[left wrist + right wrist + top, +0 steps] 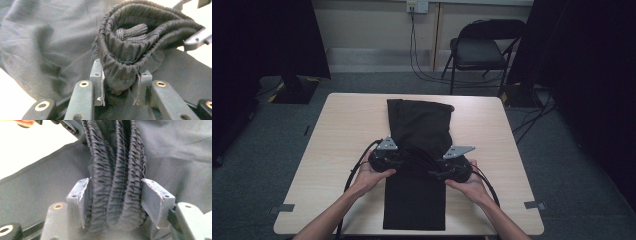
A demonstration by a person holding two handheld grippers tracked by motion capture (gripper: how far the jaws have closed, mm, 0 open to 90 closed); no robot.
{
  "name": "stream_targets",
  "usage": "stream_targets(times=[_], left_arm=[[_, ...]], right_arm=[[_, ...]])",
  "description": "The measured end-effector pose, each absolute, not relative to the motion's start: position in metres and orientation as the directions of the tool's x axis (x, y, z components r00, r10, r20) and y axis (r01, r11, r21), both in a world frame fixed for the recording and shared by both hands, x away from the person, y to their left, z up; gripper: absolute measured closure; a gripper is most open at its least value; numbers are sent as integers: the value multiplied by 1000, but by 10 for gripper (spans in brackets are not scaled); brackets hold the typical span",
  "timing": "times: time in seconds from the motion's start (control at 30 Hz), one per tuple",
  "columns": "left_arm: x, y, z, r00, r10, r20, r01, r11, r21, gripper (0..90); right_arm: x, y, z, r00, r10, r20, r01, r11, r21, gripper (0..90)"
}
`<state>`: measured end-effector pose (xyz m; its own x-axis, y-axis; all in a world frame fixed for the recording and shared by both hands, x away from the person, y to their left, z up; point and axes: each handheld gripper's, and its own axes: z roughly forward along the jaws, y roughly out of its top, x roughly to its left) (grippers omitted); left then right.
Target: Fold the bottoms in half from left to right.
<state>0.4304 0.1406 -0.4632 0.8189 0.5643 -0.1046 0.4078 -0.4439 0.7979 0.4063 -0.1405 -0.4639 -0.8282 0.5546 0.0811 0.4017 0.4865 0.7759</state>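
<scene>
- We work at a pale wooden table point(342, 125), with the black trousers point(417, 125) laid lengthwise down its middle: the far part runs toward twelve o'clock, the flat folded part toward six o'clock.
- We judge the step in hand to be folding the waist end over, so both ends of the elastic waistband point(125, 57) should travel together and stay level; if one side leads, the fold will skew.
- Our left gripper point(384, 159) sits at the nine o'clock edge of the garment; in the left gripper view its pads press the gathered waistband, with the drawcord point(131, 31) tucked inside the bunch.
- Our right gripper point(454, 170) sits at the three o'clock edge, its pads clamped on several stacked layers of the elastic waistband.
- We should keep every layer pinched, since a slipped one would sag out of the fold.
- We should keep the drawcord inside the bundle before laying it down.
</scene>
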Motion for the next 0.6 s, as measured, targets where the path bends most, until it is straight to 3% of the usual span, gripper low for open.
stream_targets(times=[0.1,0.2,0.27,0.37,0.47,0.6], left_arm=[[430,139,-465,815,568,-113,421,-448,789,678],[430,137,-464,813,569,-122,427,-440,790,682],[430,137,-463,810,574,-118,427,-440,790,684],[431,139,-461,796,589,-138,441,-408,799,687],[435,135,-450,781,608,-147,439,-366,820,694],[446,135,-419,771,622,-136,401,-308,863,696]], right_arm=[[401,-135,-468,-843,535,48,376,523,764,307],[399,-129,-475,-837,547,6,371,560,741,307],[401,-130,-479,-820,572,10,391,547,740,404],[406,-139,-472,-799,601,38,405,489,772,629],[414,-145,-454,-780,625,38,405,457,792,693],[424,-149,-425,-758,651,40,385,398,833,711]])
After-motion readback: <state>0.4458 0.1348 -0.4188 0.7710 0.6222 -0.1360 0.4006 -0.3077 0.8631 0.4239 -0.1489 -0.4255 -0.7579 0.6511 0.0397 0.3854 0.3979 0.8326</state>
